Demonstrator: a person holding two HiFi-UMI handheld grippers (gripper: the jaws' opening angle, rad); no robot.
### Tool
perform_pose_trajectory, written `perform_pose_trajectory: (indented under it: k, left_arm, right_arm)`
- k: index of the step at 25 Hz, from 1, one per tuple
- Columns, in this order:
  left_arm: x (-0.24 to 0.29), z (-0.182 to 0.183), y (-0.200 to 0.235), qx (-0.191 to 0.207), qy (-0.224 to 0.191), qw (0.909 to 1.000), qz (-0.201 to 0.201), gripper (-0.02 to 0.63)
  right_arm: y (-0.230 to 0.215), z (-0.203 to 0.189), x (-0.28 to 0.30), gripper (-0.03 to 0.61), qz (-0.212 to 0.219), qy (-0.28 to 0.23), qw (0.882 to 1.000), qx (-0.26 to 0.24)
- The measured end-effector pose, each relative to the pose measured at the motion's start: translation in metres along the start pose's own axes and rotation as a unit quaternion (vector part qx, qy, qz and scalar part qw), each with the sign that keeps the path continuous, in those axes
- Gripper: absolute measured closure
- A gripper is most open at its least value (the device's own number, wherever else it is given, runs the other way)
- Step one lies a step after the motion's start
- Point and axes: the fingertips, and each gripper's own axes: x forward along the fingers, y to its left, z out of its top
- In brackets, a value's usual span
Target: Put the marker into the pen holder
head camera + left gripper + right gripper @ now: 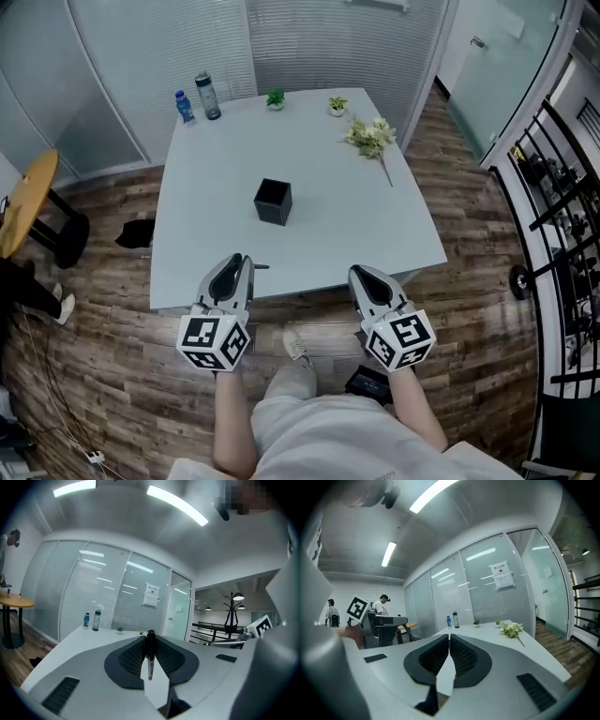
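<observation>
A black square pen holder [273, 201] stands upright near the middle of the white table [206, 169]. My left gripper [238, 260] hovers at the table's front edge, left of and nearer than the holder. In the left gripper view this gripper [150, 638] is shut on a black marker [149, 654], which stands between the pads with its cap end up. In the head view the marker's tip [260, 267] pokes out to the right of the jaws. My right gripper [362, 273] is at the front edge further right, and its jaws [449, 637] are shut on nothing.
Two bottles [198, 97] stand at the far left corner, with two small potted plants [275, 98] [337, 106] and a bunch of flowers [372, 139] along the far right. A yellow round table [28, 202] stands left and a black railing [553, 187] right. People stand in the right gripper view's background.
</observation>
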Motion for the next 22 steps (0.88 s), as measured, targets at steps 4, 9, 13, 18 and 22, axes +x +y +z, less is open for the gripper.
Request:
perform_pose_trajectory:
  k: [4, 9, 13, 18, 22]
  left_arm:
    - [0.062, 0.012, 0.036, -0.004, 0.01, 0.9999, -0.008, 0.548]
    - [0.127, 0.021, 0.078, -0.012, 0.014, 0.9996, -0.02, 0.548]
    - [0.166, 0.023, 0.093, -0.005, 0.022, 0.999, -0.038, 0.548]
    - [0.2, 0.019, 0.105, -0.006, 0.032, 0.9983, -0.049, 0.548]
    - [0.216, 0.012, 0.105, -0.003, 0.042, 0.998, -0.047, 0.548]
  right_arm:
    - [-0.025, 0.011, 0.069, 0.554, 0.001, 0.014, 1.0, 0.008]
    - [-0.042, 0.013, 0.141, 0.554, 0.006, 0.033, 0.999, 0.001]
    - [-0.062, 0.018, 0.172, 0.554, -0.01, 0.032, 0.999, 0.009]
    - [-0.082, 0.022, 0.189, 0.555, -0.024, 0.029, 0.999, 0.017]
    - [-0.094, 0.016, 0.198, 0.557, -0.021, 0.036, 0.999, 0.026]
